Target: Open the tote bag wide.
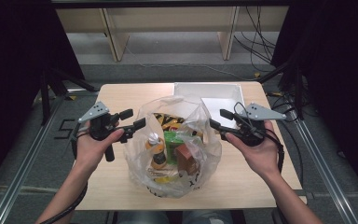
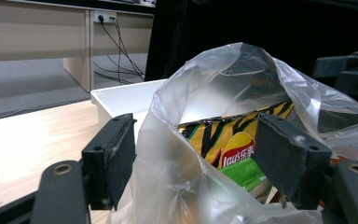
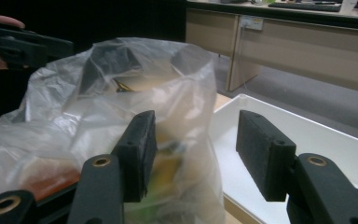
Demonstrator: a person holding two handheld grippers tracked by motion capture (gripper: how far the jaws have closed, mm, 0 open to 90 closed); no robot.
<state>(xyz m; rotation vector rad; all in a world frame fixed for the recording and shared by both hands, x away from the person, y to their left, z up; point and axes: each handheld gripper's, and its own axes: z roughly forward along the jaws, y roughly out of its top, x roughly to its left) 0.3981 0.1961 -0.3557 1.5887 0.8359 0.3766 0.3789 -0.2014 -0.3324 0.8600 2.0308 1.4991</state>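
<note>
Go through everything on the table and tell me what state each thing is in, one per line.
Plastic bag: mouth open, standing on the table, filled with groceries.
Chip packet: inside the bag, sealed as far as shows.
Bottle: inside the bag, upright, capped.
White tray: behind the bag, nothing showing in it.
Left claw: open, bag's edge between the jaws.
Right claw: open, bag's edge between the jaws.

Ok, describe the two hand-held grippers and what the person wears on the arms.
Both the left gripper and the right gripper are black, with two long jaws ending in flat rectangular pads, a grey three-cornered plate on top and a black cable trailing back. The forearms are bare, with no sleeves.
</note>
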